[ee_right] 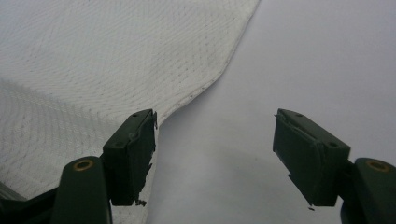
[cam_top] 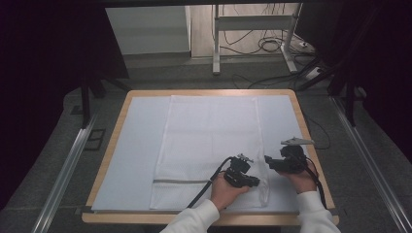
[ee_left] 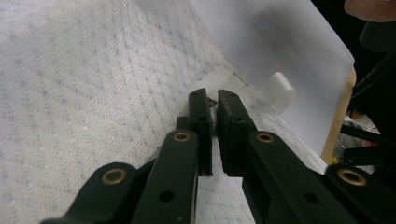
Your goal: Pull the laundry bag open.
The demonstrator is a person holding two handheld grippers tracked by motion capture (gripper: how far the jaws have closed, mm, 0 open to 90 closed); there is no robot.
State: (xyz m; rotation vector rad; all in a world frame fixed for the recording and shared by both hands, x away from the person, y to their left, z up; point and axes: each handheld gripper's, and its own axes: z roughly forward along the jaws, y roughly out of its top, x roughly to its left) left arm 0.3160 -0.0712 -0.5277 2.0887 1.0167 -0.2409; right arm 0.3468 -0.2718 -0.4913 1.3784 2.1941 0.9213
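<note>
A white mesh laundry bag [cam_top: 211, 131] lies flat on the pale mat [cam_top: 141, 136], with a grey zipper line [cam_top: 180, 181] across its near end. My left gripper [cam_top: 256, 182] rests on the bag's near right part. In the left gripper view its jaws [ee_left: 212, 95] are shut on a small metal piece at the seam, which looks like the zipper pull [ee_left: 213, 104]. My right gripper [cam_top: 268, 161] hovers just off the bag's right edge. It stands open [ee_right: 215, 126], with its left jaw over the mesh [ee_right: 93, 46] and its right jaw over bare mat [ee_right: 303, 56].
A small white tab [ee_left: 279, 88] sticks out by the bag's corner onto the mat. The wooden table edge [cam_top: 116, 131] frames the mat. Beyond the table stand a desk frame [cam_top: 252, 29] and cables on the floor.
</note>
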